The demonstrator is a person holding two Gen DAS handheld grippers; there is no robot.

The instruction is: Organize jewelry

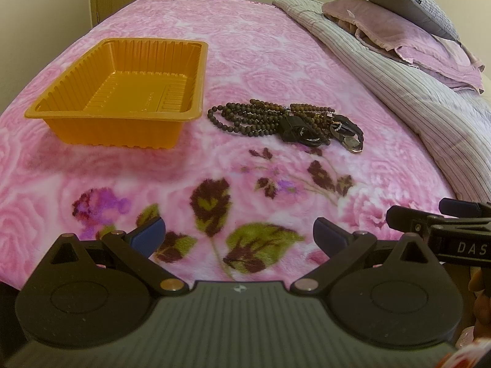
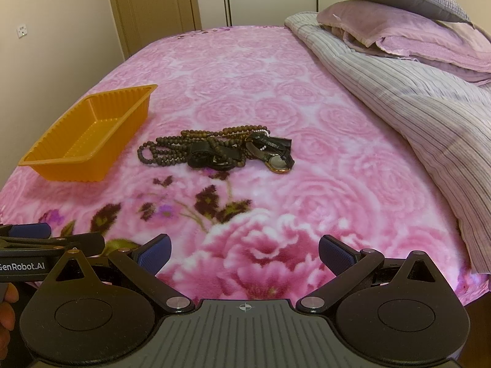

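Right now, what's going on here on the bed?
A person holds a two-finger tool in each hand over a pink floral blanket, about to organize jewelry. Both the left tool and the right tool are open and hold nothing. A tangled pile of brown bead strands and dark-strapped watches lies on the blanket, untouched. An orange plastic tray, with nothing in it yet, sits to the left of the pile. Nothing has been sorted so far.

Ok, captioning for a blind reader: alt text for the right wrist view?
A tangle of dark bead strands and watches lies on a pink floral blanket, right of an empty orange tray. The right claw hangs open in front.
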